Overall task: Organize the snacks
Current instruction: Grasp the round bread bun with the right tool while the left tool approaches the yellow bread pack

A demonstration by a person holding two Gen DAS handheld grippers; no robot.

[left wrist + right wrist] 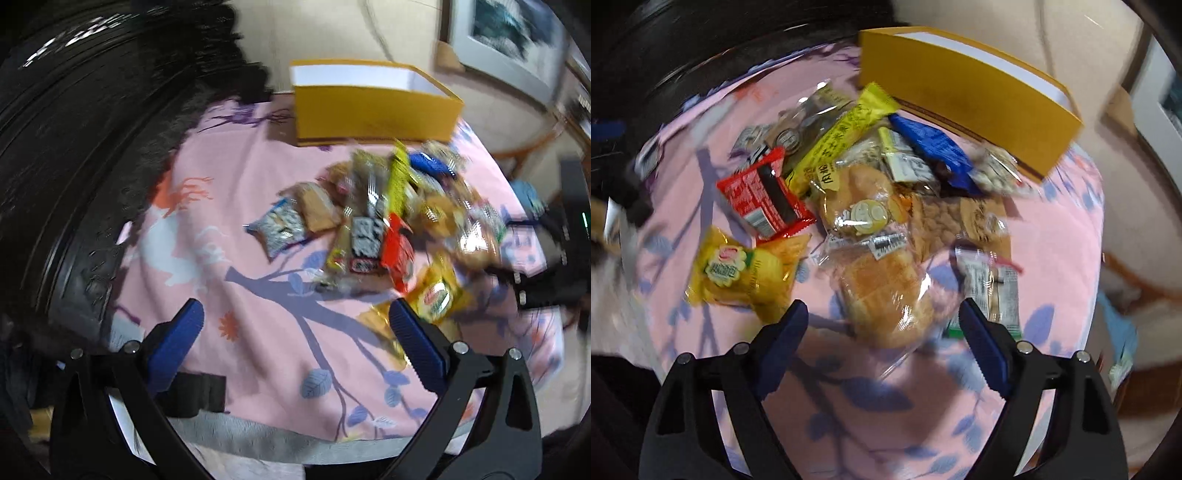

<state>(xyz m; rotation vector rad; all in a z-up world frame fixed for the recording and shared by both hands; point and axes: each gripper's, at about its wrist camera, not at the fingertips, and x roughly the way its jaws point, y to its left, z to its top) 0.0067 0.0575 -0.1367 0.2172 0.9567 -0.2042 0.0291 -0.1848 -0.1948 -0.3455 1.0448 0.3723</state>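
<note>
Both claws, the left gripper (295, 321) and right gripper (882, 321), hung apart and empty, the right astride a clear-wrapped bread (882, 291) just ahead, apparently the first pick for the yellow box (964, 99) beyond, calling for a lower reach.

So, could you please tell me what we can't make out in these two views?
- Inside of the yellow box: floor hidden by its front wall in both views.
- Snack pile: labels smeared by motion blur, left wrist view.
- Bread packet: whether the right tool touches it is unclear.
- Left edge, both views: dark blurred mass, unidentifiable.
</note>
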